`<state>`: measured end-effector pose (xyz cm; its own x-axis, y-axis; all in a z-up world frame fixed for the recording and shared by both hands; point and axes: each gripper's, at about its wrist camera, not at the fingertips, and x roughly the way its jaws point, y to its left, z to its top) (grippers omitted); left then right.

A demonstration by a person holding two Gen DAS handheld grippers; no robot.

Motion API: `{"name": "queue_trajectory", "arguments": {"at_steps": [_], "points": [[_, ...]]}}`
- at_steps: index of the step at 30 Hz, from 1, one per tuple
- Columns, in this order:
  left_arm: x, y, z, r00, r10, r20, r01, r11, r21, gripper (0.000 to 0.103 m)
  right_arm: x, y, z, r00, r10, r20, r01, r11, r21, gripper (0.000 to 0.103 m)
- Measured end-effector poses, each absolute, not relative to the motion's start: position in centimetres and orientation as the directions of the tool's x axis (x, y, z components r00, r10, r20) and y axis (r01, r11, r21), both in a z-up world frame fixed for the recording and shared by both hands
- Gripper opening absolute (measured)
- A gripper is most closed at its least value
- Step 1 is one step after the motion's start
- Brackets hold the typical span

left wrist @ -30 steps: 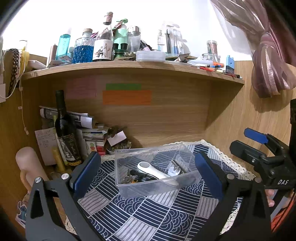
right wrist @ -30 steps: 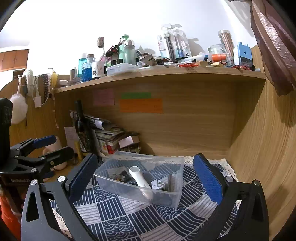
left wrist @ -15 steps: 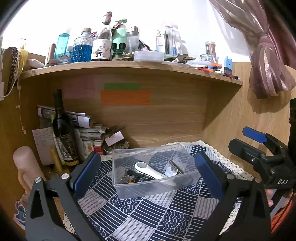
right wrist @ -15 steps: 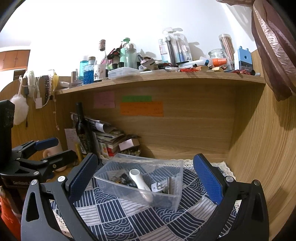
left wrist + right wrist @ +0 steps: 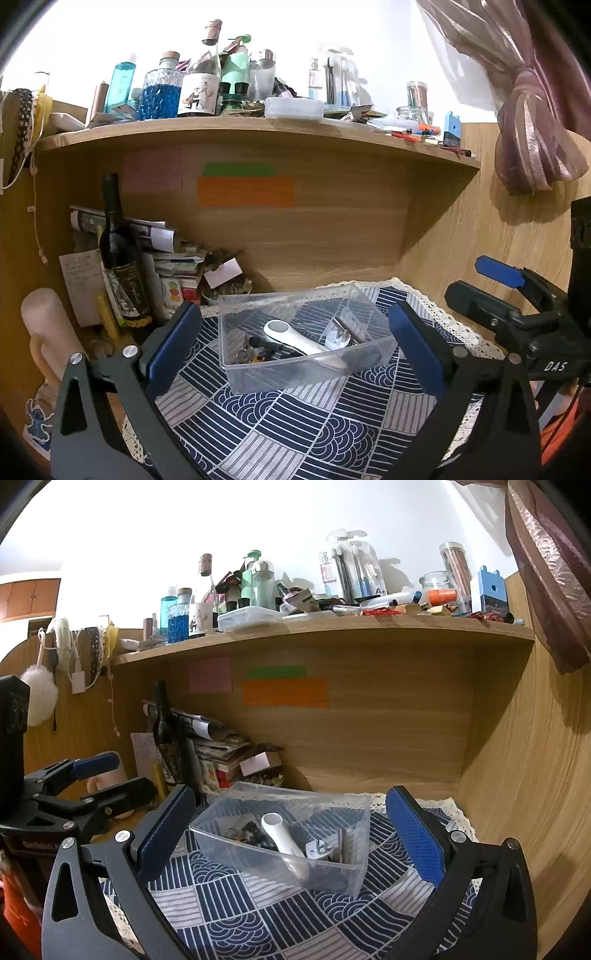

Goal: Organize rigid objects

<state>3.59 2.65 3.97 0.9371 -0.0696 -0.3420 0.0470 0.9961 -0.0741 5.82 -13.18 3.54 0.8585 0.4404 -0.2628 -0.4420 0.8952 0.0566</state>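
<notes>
The clear plastic bin (image 5: 306, 338) sits on the blue patterned cloth (image 5: 295, 417) covering the surface, at about twelve o'clock from both grippers; the left gripper (image 5: 295, 345) and the right gripper (image 5: 288, 836) each hang back with jaws spread wide and nothing held. To do the next step well, I judge one gripper should steady the bin's wall while the other comes in low and straight. The white handled tool (image 5: 295, 338) is plain, but the small dark and metal bits around it blur together behind the plastic.
</notes>
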Motion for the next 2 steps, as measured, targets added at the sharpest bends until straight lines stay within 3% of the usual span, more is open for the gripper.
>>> {"name": "queue_trajectory", "arguments": {"at_steps": [2], "points": [[3.64, 2.55, 3.86, 0.936, -0.070, -0.345, 0.048, 0.996, -0.072, 0.103, 5.97, -13.14, 3.38, 0.857, 0.439, -0.269, -0.441, 0.896, 0.058, 0.103]]}}
